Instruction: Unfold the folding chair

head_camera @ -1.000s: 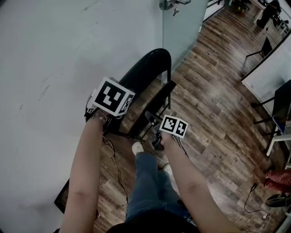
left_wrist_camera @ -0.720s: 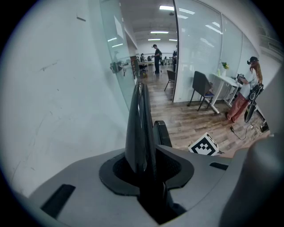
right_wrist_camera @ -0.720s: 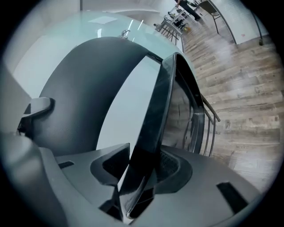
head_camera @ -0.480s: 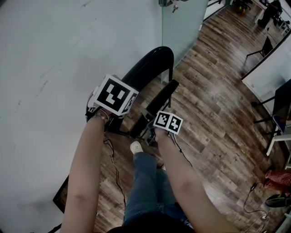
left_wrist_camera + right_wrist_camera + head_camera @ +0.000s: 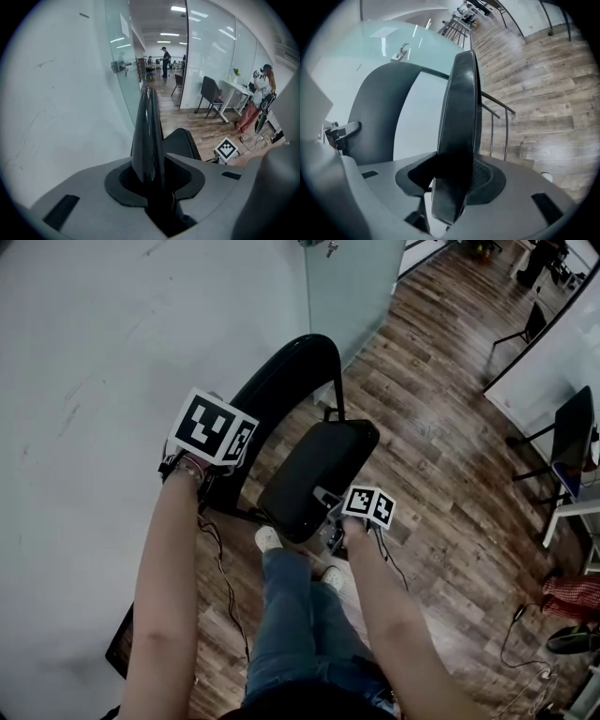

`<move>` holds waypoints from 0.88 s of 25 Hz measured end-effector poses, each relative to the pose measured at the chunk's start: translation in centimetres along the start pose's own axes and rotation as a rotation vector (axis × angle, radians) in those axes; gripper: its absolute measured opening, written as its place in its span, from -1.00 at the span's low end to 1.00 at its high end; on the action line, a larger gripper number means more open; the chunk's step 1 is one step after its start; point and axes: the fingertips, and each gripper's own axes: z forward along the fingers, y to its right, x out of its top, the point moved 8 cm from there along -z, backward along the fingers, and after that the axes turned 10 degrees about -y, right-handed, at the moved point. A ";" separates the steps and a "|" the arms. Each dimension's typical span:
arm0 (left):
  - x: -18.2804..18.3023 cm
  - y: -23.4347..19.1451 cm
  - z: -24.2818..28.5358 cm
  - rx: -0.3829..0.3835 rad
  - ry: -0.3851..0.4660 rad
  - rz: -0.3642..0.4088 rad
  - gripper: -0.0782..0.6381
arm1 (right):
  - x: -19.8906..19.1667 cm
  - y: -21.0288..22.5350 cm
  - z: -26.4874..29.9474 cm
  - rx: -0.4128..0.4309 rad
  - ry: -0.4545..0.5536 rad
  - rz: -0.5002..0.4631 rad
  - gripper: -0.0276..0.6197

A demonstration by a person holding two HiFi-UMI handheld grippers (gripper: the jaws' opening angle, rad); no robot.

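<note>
The black folding chair stands by the white wall on the wooden floor. Its arched backrest (image 5: pixel 286 381) rises toward the wall and its padded seat (image 5: pixel 319 474) lies swung out, close to level. My left gripper (image 5: pixel 208 465) is shut on the backrest's top edge, which runs as a thin black blade (image 5: pixel 147 131) between the jaws of the left gripper (image 5: pixel 155 187). My right gripper (image 5: pixel 339 526) is shut on the seat's near edge; the right gripper view shows the seat (image 5: pixel 460 117) edge-on between the jaws of the right gripper (image 5: pixel 451 187), with thin metal frame bars (image 5: pixel 499 126) beside it.
A glass partition (image 5: pixel 349 287) stands behind the chair. Cables (image 5: pixel 227 573) trail over the floor by the person's legs and shoe (image 5: pixel 268 538). More chairs and a table stand at the right (image 5: pixel 574 451). A person (image 5: pixel 261 96) stands far off in the left gripper view.
The seat has swung down and out from nearly flat against the backrest to close to level. My right gripper went down and to the right with it. The left gripper kept its hold on the backrest.
</note>
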 end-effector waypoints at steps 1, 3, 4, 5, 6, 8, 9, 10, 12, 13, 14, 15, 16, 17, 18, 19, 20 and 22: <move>-0.1 0.4 0.2 -0.006 -0.002 -0.002 -0.50 | -0.3 1.1 -0.6 -0.007 -0.004 0.010 -0.41; -0.1 1.3 0.4 -0.010 -0.004 -0.004 -0.50 | -0.6 2.4 -1.3 -0.004 -0.009 0.014 -0.41; -0.1 1.6 0.5 -0.006 -0.003 -0.003 -0.51 | -0.6 2.7 -1.5 -0.001 -0.010 0.008 -0.41; 0.0 1.9 0.5 -0.001 -0.001 -0.002 -0.50 | -0.5 2.8 -1.6 0.000 -0.009 0.001 -0.40; 0.1 2.0 0.5 0.003 0.001 -0.002 -0.50 | -0.5 2.9 -1.7 0.001 -0.007 -0.004 -0.39; 0.0 2.3 0.6 0.003 0.000 -0.005 -0.50 | -0.6 3.4 -2.0 -0.001 -0.005 -0.003 -0.37; 0.0 2.4 0.7 -0.001 -0.001 -0.008 -0.50 | -0.8 3.8 -2.1 -0.004 -0.005 0.003 -0.36; -0.1 2.5 0.9 -0.007 -0.002 -0.011 -0.50 | -0.9 4.4 -2.4 -0.006 -0.008 0.011 -0.35; -0.2 2.7 1.2 -0.022 -0.005 -0.017 -0.50 | -1.3 5.7 -2.9 -0.002 -0.014 0.027 -0.34; -0.2 2.8 1.3 -0.030 -0.007 -0.019 -0.51 | -1.4 6.3 -3.2 0.007 -0.017 0.031 -0.33; -0.3 3.0 1.4 -0.034 -0.008 -0.019 -0.51 | -1.5 6.9 -3.5 0.020 -0.019 0.032 -0.34; -0.3 3.1 1.5 -0.036 -0.008 -0.018 -0.51 | -1.7 7.5 -3.8 0.034 -0.022 0.033 -0.34; -0.2 3.3 1.6 -0.037 -0.009 -0.015 -0.51 | -1.8 8.1 -4.1 0.048 -0.024 0.034 -0.33; -0.2 3.4 1.6 -0.039 -0.010 -0.013 -0.51 | -1.9 8.7 -4.4 0.056 -0.024 0.037 -0.33; -0.1 3.4 1.7 -0.043 -0.011 -0.013 -0.51 | -2.0 9.3 -4.7 0.057 -0.019 0.042 -0.32; -0.2 3.3 1.9 -0.049 -0.012 -0.015 -0.51 | -2.1 9.9 -4.8 0.048 -0.013 0.047 -0.30; -0.3 3.1 2.3 -0.055 -0.011 -0.018 -0.51 | -2.1 10.4 -4.7 0.034 -0.006 0.054 -0.24; -0.7 2.6 3.2 -0.067 -0.010 -0.024 -0.51 | -2.1 11.7 -4.2 0.011 0.002 0.065 0.01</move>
